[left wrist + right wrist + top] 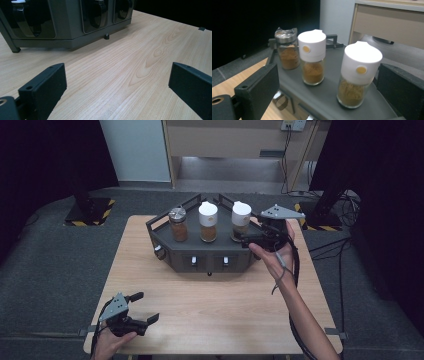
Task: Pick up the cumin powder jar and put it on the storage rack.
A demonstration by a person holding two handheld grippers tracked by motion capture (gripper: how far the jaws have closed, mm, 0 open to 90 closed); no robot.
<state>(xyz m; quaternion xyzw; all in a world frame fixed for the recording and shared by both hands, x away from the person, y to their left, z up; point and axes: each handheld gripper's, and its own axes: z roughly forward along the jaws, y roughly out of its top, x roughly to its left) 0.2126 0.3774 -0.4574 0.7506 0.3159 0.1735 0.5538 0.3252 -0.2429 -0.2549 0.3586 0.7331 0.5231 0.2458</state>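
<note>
On the grey rack [165,245], the unlabelled white-capped jar [357,75] stands between spread right tongs [329,87]; left tongs [117,85] spread.

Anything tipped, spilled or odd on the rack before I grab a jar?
Nothing is spilled or tipped. All three jars stand upright on the grey rack. One oddity: the far-left jar has a metal lid with crinkled clear wrap over it, while the other two have white caps.

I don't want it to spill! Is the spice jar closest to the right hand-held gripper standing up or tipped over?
Standing up. The jar sits flat on the grey rack, its white cap on top, brown spice settled low inside.
</note>
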